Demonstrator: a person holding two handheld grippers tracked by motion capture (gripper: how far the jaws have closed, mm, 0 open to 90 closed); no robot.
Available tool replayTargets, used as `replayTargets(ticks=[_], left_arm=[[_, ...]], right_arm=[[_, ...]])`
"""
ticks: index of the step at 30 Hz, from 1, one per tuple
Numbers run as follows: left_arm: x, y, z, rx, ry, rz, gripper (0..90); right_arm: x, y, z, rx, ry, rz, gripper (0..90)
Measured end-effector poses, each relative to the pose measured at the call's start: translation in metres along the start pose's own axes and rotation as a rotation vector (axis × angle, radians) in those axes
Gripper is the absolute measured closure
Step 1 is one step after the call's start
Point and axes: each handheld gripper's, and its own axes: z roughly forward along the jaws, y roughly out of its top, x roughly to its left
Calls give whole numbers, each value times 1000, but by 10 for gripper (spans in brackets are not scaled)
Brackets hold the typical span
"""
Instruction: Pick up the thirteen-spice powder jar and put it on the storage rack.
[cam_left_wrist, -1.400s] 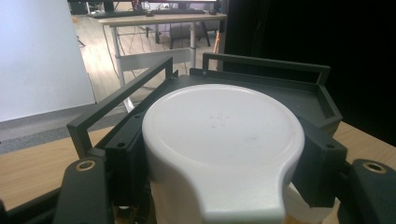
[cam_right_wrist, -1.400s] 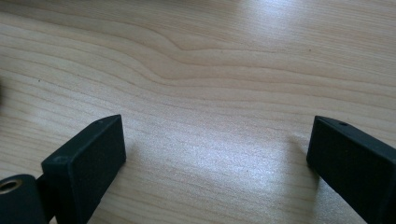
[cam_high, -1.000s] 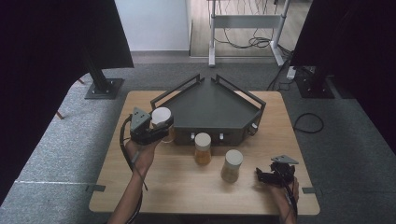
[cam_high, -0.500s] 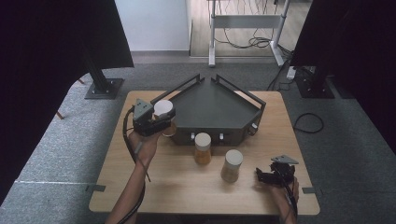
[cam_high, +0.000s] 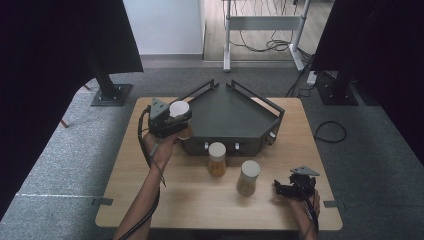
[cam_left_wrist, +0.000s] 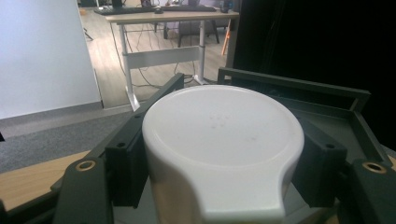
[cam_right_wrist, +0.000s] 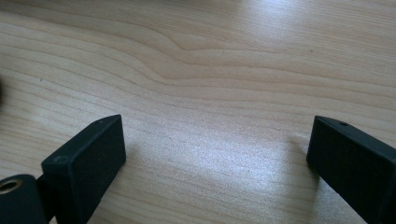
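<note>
One white-lidded jar (cam_left_wrist: 222, 149) is clamped between the two black jaws of the left tool (cam_high: 169, 121), which is closed on it just below the lid. In the high view this jar (cam_high: 179, 111) is held off the tabletop (cam_high: 170, 195) at the left front corner of the dark five-sided tray (cam_high: 232, 117), with its amber lower part seen against the tray's front wall. In the left gripper view the round lid with its one flat tab is seen from close above, and the tray's raised rails are seen behind it.

Three jars are counted in all. The two others stand upright on the tabletop in front of the tray: one amber jar (cam_high: 217, 159) just beside the tray's front wall, and one paler jar (cam_high: 248, 177) to its right and nearer the person, the two standing near each other but apart.

One right tool (cam_high: 295, 186) is rested low at the right front of the tabletop, near the paler jar and not touching it. In the right gripper view its two jaws are spread wide with nothing but bare wood (cam_right_wrist: 210, 93) between them.

Two forearms are seen, one behind each tool.
</note>
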Motion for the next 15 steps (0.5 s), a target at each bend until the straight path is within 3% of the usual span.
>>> replayTargets(ticks=[15], left_arm=[[-8,12,30,18,16,37,309]], right_arm=[[0,0,0,0,1,-3,40]])
